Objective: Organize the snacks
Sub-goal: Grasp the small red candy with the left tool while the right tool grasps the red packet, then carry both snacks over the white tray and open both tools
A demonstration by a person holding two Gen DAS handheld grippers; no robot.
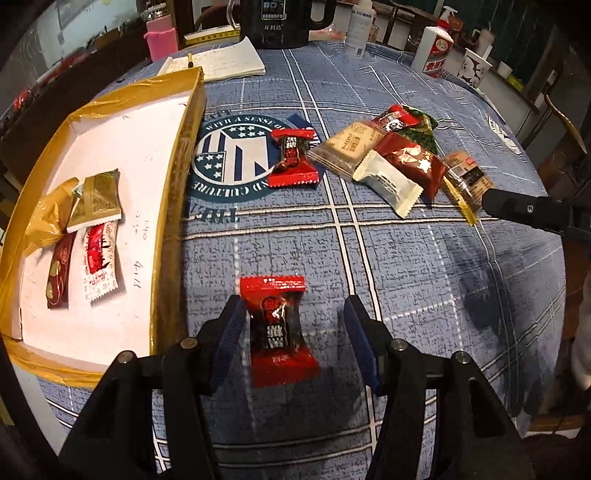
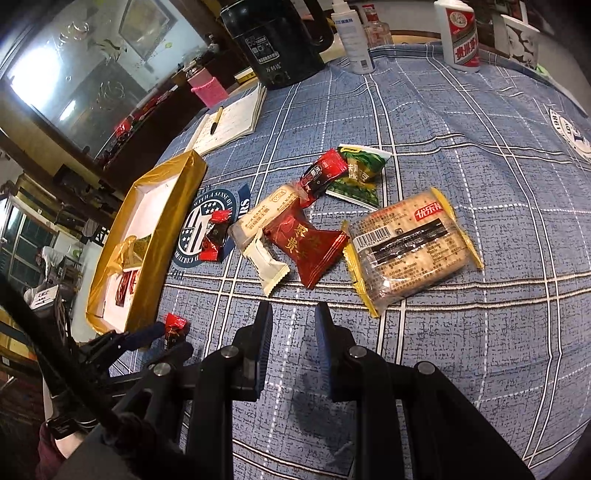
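Note:
My left gripper is open, its jaws on either side of a red and black candy that lies on the blue cloth just right of the gold-edged tray. The tray holds several wrapped snacks. A second red candy lies on the round emblem. A pile of snacks lies further right: beige biscuit, white packet, dark red packet, green packet, and a cracker pack. My right gripper is open and empty, just short of the pile.
At the table's far edge stand a black kettle, a notebook with a pen, a pink bottle, a white spray bottle, a white liquor bottle and a paper cup.

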